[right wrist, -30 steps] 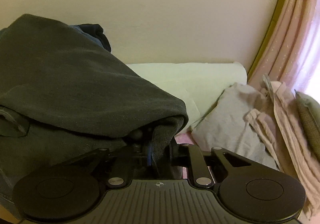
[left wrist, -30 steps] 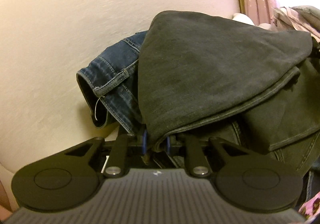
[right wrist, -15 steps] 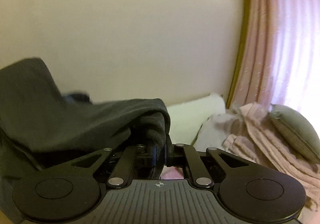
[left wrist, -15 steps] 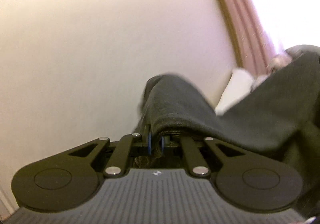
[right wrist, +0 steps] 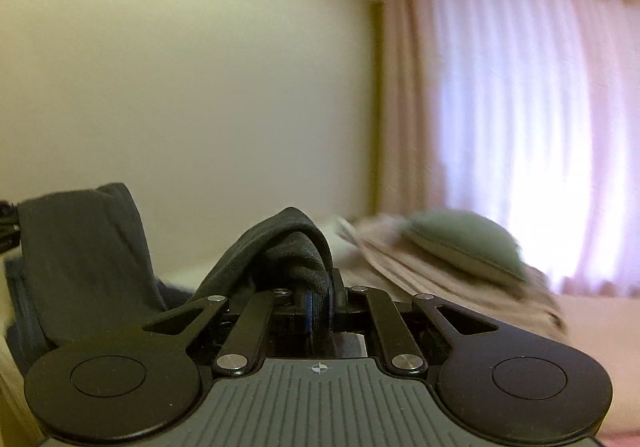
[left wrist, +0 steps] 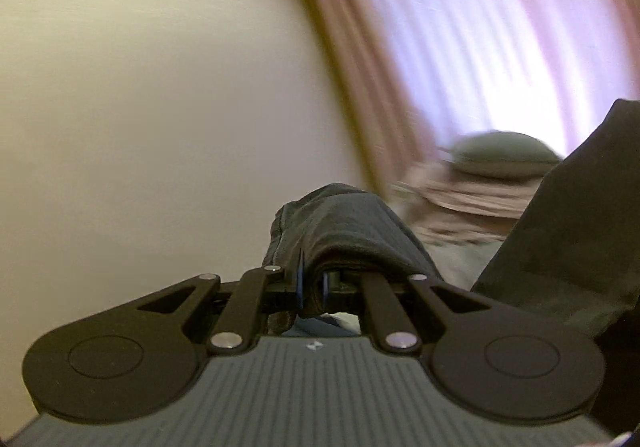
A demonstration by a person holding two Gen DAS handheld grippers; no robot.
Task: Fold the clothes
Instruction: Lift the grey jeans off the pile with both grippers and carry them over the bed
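A dark grey garment (left wrist: 344, 225) is bunched over my left gripper (left wrist: 312, 283), which is shut on its edge; more of the same cloth (left wrist: 576, 239) hangs at the right of the left wrist view. In the right wrist view my right gripper (right wrist: 318, 303) is shut on another fold of the dark grey garment (right wrist: 288, 243), and a further part (right wrist: 84, 247) hangs at the left. Both grippers are lifted, facing the wall and curtain. The blue jeans are hidden.
A cream wall (right wrist: 200, 87) fills the left of both views. Pink curtains (right wrist: 520, 107) cover a bright window at the right. A green cushion (right wrist: 464, 243) lies on beige cloth (right wrist: 400, 259) on the bed; the same cushion (left wrist: 504, 155) shows blurred in the left wrist view.
Both grippers have risen and tilted up, lifting the dark garment off the pile. The jeans and the bed's clothes have dropped out of view; wall and curtain now fill the frames.
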